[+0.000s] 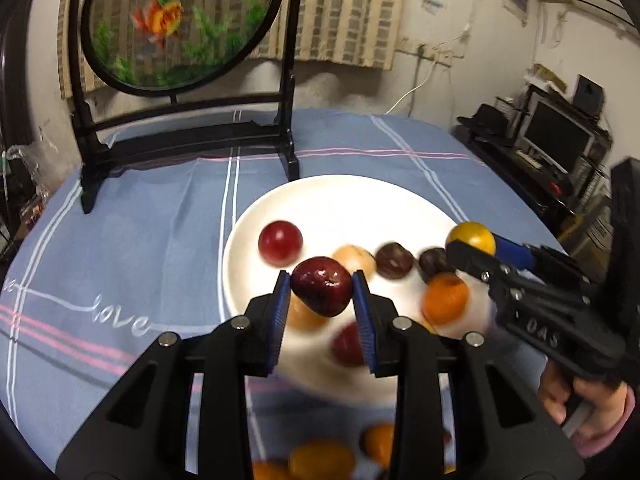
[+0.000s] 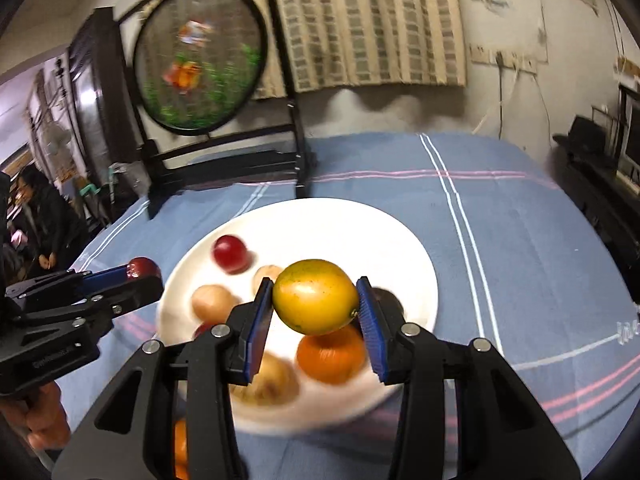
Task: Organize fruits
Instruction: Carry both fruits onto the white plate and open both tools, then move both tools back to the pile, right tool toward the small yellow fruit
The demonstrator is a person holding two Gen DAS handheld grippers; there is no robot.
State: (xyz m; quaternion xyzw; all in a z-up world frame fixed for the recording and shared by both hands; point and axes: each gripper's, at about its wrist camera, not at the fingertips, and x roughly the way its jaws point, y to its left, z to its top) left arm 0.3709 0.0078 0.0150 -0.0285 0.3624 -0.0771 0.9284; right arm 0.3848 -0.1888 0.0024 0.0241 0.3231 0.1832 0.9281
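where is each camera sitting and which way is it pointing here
Left wrist: sits behind the left hand-held gripper, facing forward and down over the white plate; its fingers clamp a dark red fruit; the right hand-held gripper and a hand show at right.
Right wrist: sits behind the right hand-held gripper, same heading; its fingers clamp a yellow fruit; the left hand-held gripper shows at left.
Shared: plate, blue tablecloth, goldfish screen.

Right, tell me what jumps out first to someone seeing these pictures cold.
Each gripper grips a fruit above the white plate: the left gripper clamps a dark red fruit, the right gripper a yellow fruit. The plate holds more red, tan, dark and orange fruits. Behind it, at the table's far edge, stands a round goldfish screen in a black frame.
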